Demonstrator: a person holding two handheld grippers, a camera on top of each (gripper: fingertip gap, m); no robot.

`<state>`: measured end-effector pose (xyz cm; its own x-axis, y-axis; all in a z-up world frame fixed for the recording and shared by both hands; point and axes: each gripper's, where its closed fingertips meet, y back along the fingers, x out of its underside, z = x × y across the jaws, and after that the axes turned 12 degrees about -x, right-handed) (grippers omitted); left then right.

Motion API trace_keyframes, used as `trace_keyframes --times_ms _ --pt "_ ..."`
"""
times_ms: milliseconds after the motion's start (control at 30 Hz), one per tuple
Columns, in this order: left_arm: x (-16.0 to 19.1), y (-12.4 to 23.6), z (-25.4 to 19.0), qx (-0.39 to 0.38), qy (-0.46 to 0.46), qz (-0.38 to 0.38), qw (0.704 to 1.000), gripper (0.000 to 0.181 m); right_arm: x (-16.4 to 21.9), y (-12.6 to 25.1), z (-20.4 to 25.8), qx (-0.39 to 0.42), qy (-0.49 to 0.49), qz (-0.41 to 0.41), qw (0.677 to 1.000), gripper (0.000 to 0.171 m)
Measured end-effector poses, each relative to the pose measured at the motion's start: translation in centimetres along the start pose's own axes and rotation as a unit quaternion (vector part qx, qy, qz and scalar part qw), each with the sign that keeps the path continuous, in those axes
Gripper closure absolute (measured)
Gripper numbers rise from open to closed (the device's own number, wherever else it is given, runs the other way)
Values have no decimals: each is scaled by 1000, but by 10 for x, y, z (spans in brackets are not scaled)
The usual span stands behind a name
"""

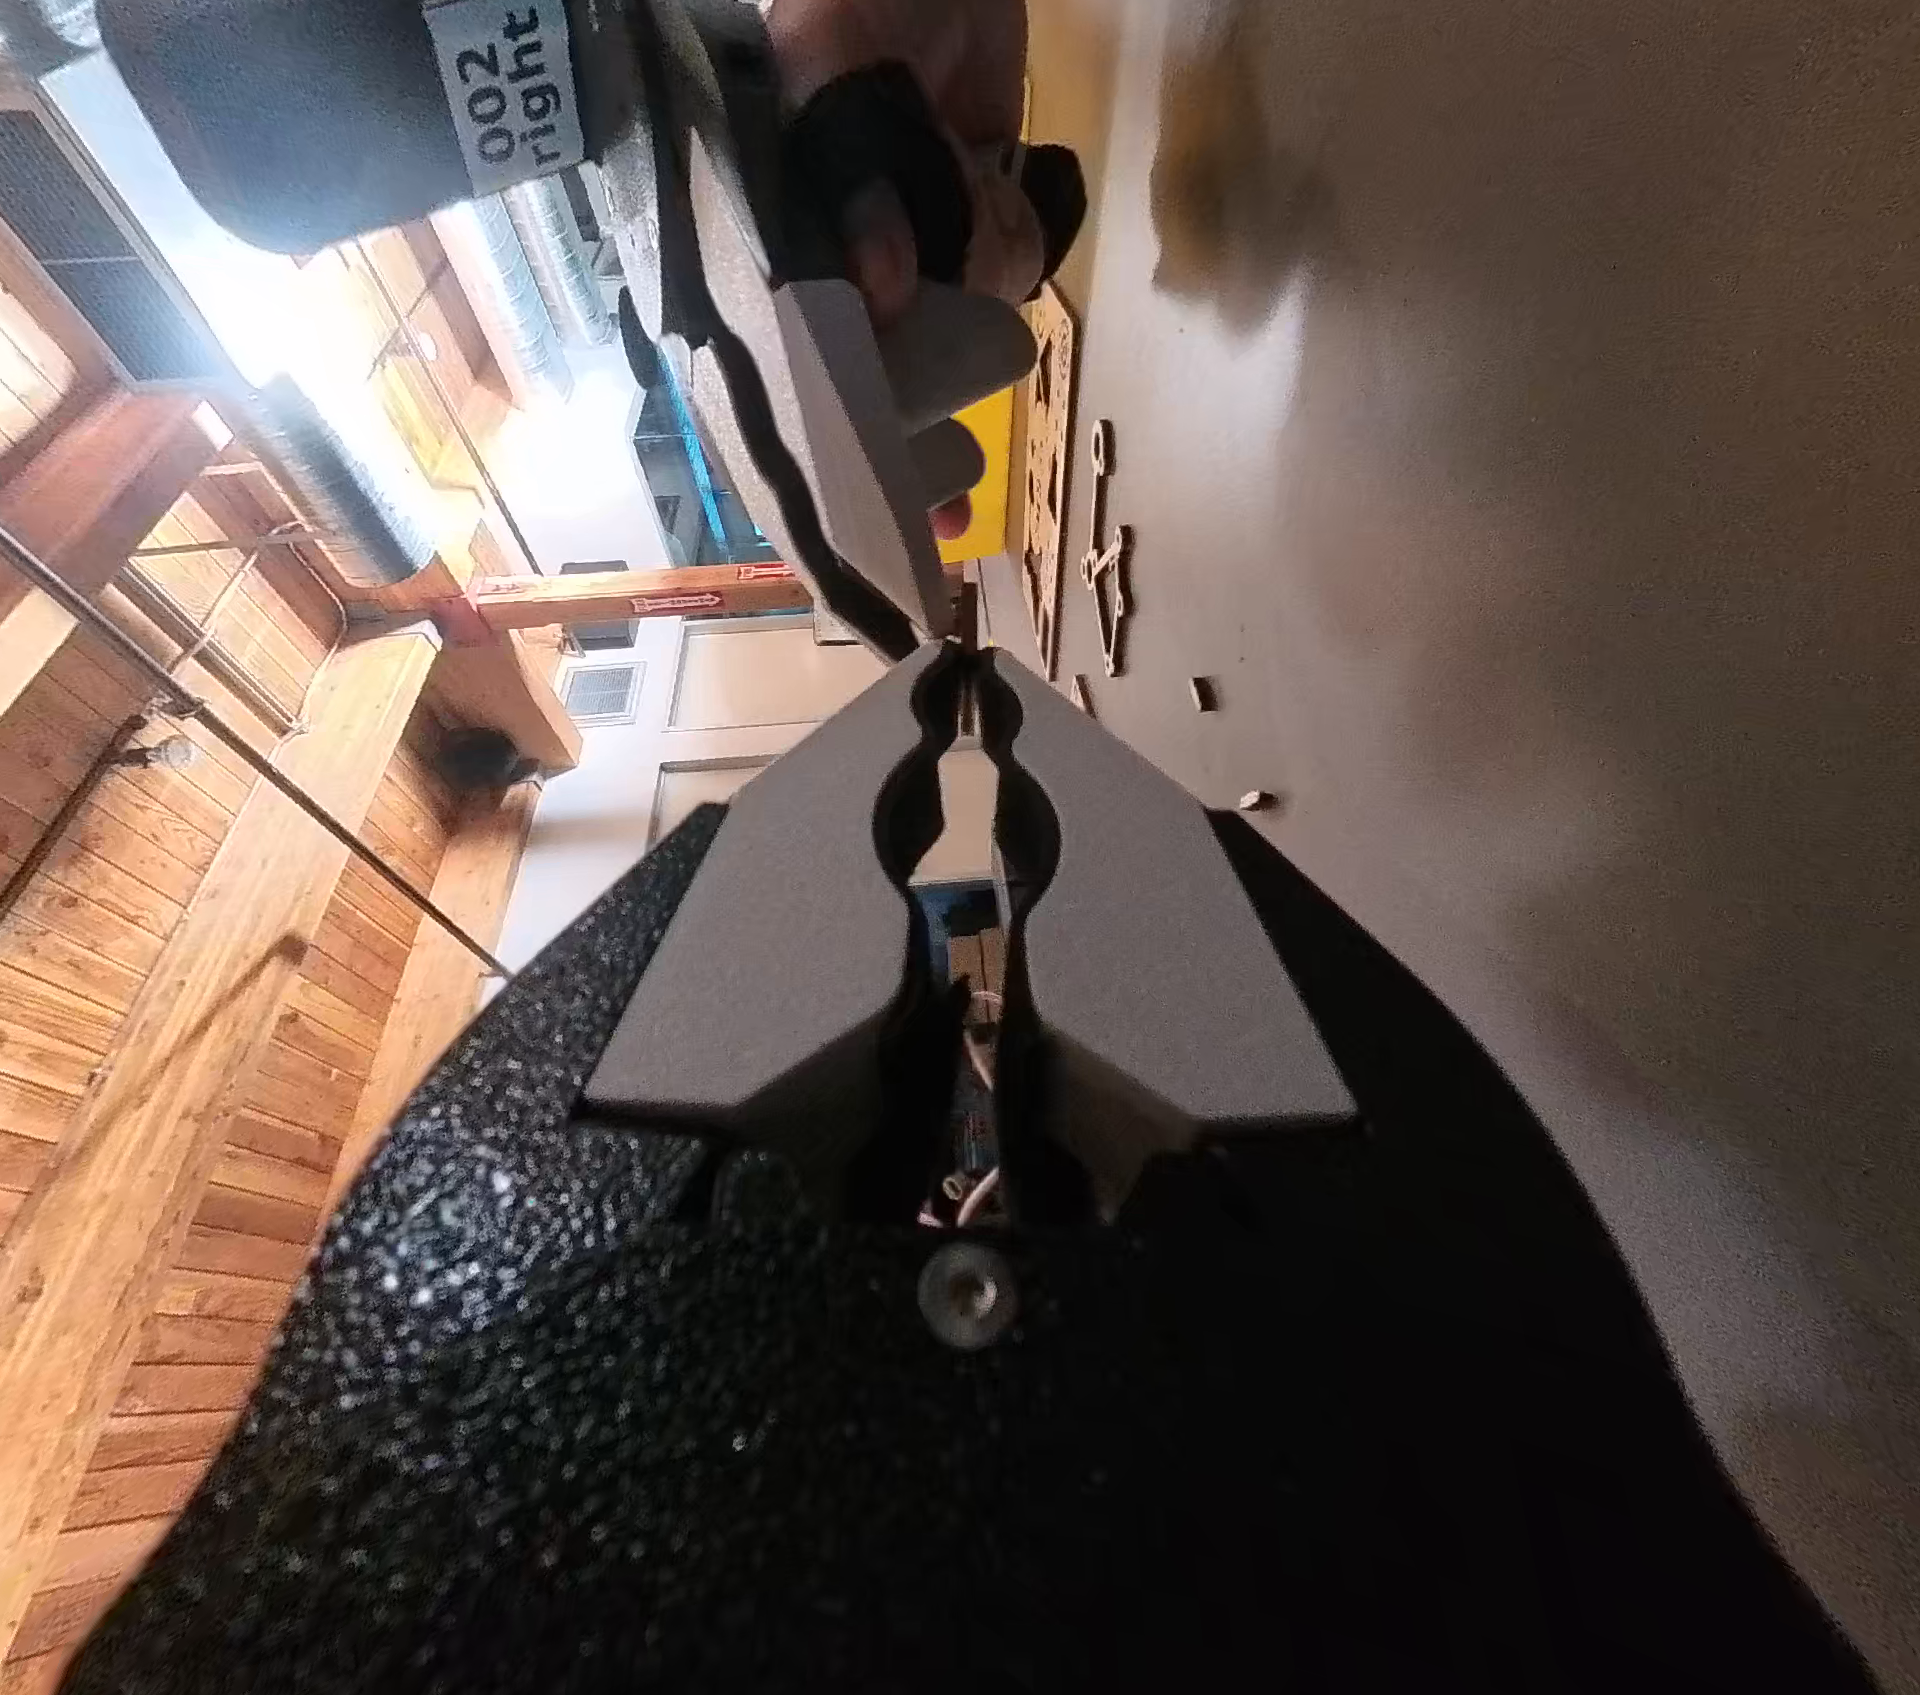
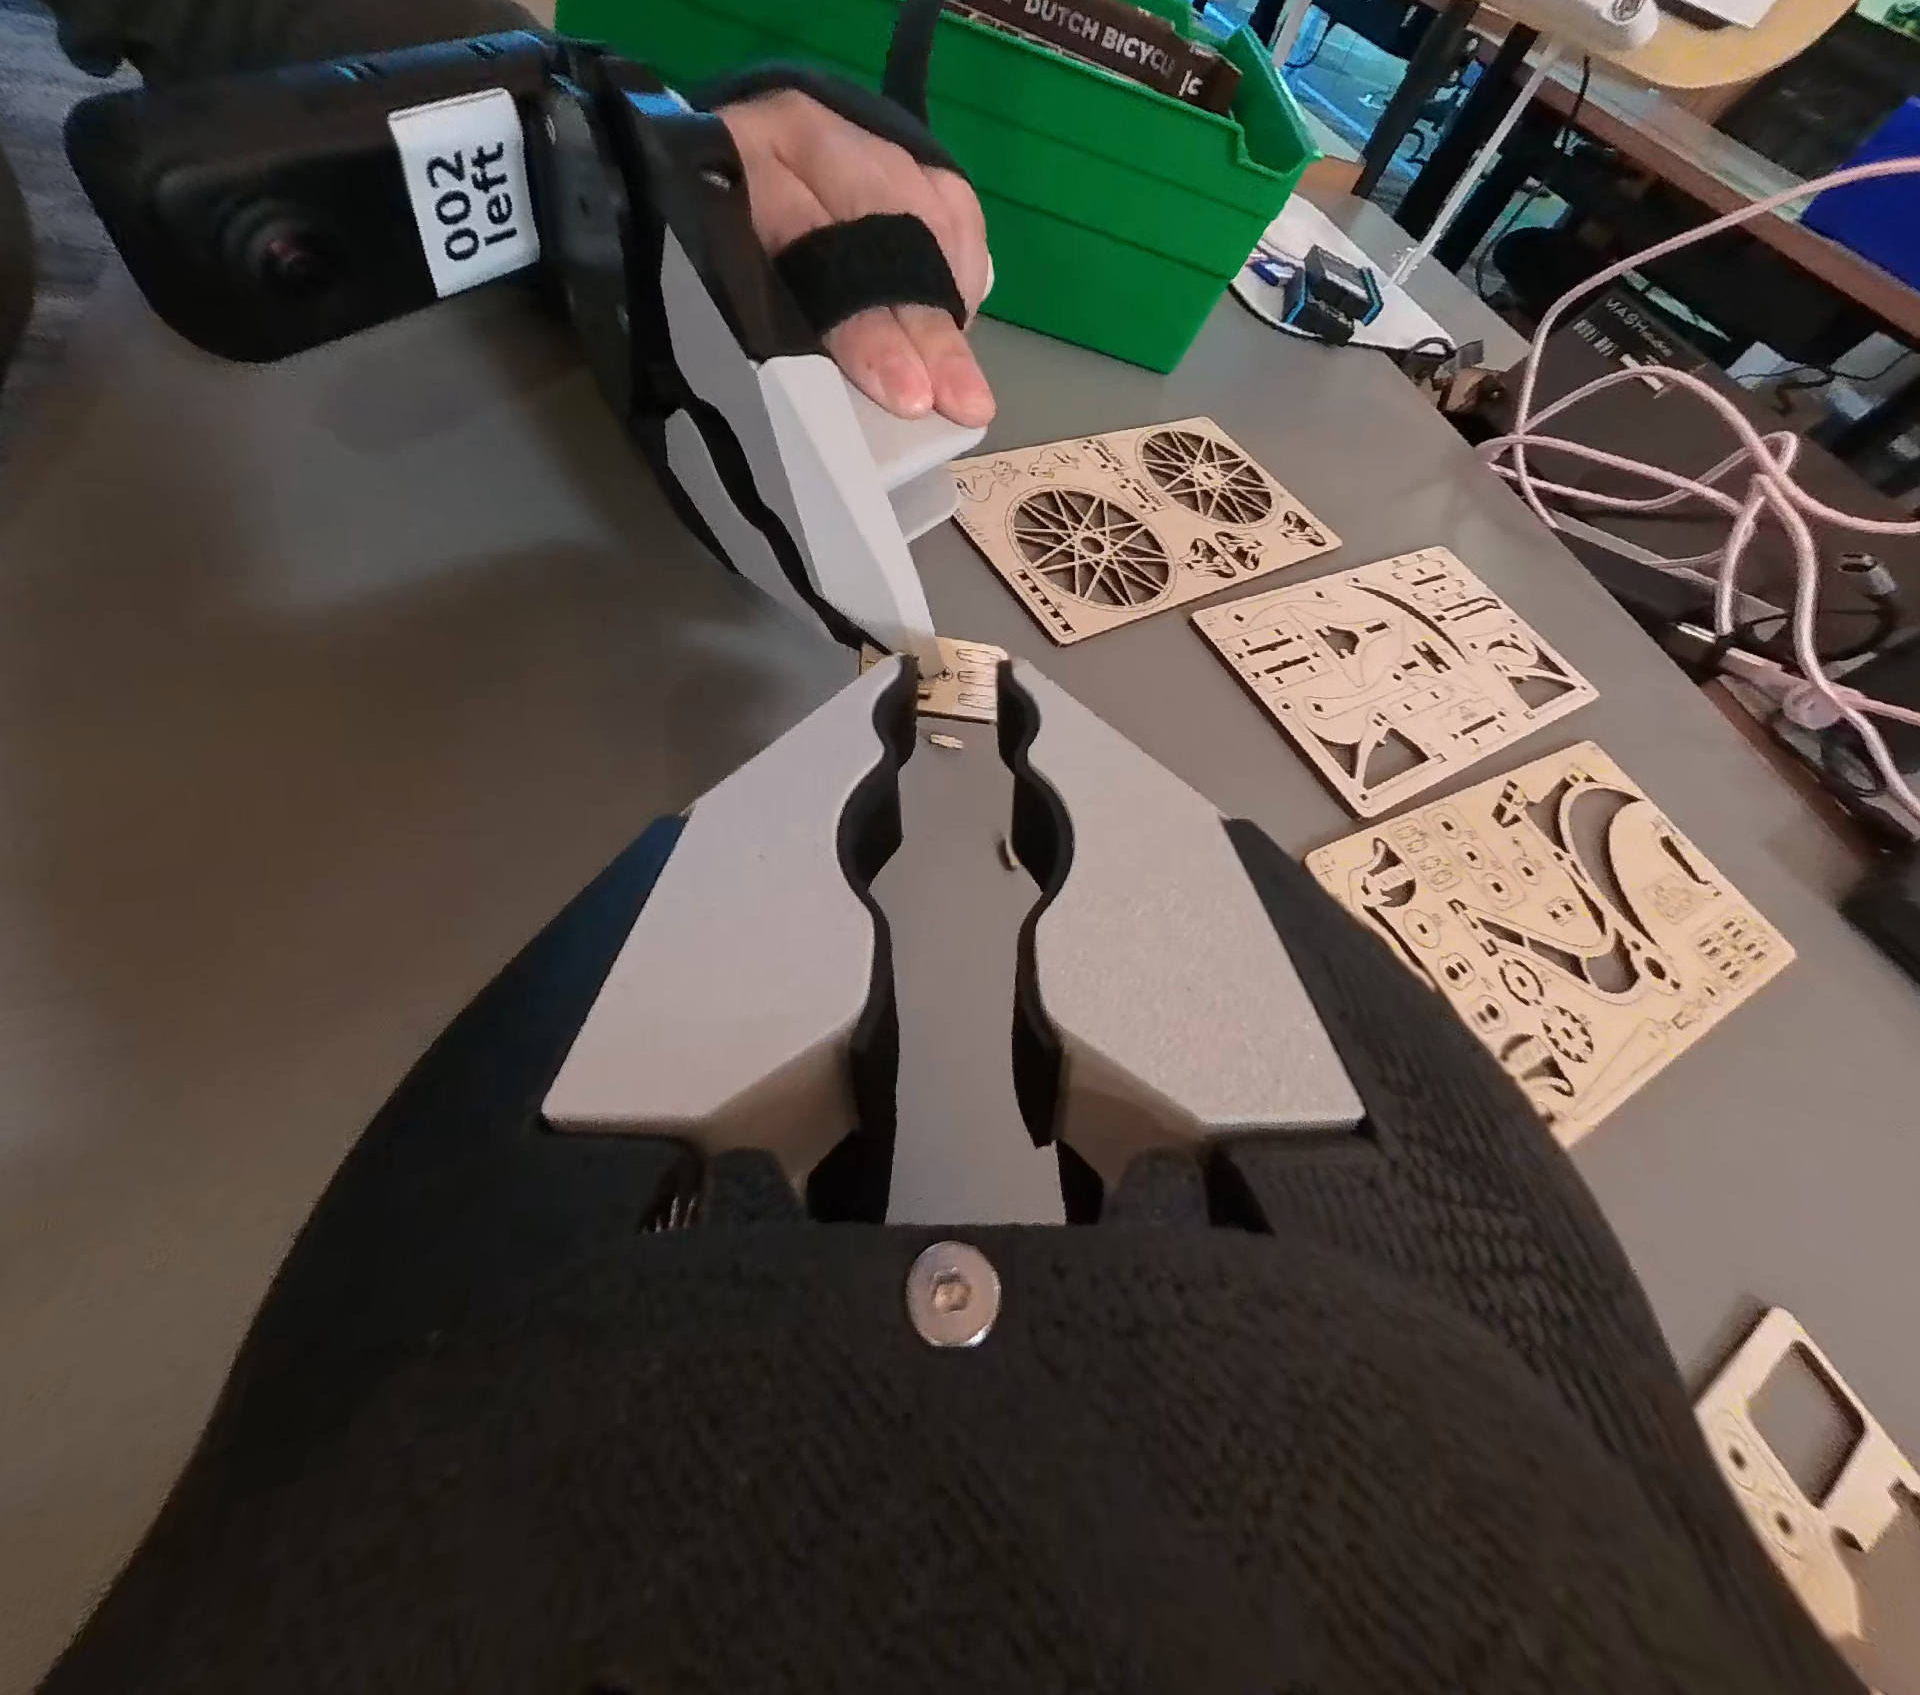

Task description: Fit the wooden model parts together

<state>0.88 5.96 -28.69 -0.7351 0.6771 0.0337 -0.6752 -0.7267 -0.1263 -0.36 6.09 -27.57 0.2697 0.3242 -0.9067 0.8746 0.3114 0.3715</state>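
Small pale slotted ply piece (image 2: 958,677), both tongs (image 2: 951,681) gripping.

Close wrist views, shared wooden piece (image 2: 954,681).

Grey table (image 2: 312,710); pale cut-patterned wooden sheets (image 2: 1392,669); green bin (image 2: 1091,191).

I see pale laser-cut wood sheets (image 2: 1392,677) on matt grey tabletop (image 2: 312,658); green bin (image 2: 1039,191) glossy plastic, gripper body (image 2: 727,1437) rough black.
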Motion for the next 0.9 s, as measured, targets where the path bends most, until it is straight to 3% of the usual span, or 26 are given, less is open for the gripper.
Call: trace_keyframes --times_ms 533,767,800,900 --pt "-2 0 -8 13 -33 -2 999 181 9 -1 9 -30 -12 30 999 159" --pt "7 -1 -8 15 -31 19 999 181 8 0 -4 29 21 52 998 155" --pt "8 -1 -7 13 -28 22 999 181 9 2 -10 50 23 57 997 164" --pt "0 -1 -4 5 -17 11 1000 181 12 12 -21 87 34 67 993 167"
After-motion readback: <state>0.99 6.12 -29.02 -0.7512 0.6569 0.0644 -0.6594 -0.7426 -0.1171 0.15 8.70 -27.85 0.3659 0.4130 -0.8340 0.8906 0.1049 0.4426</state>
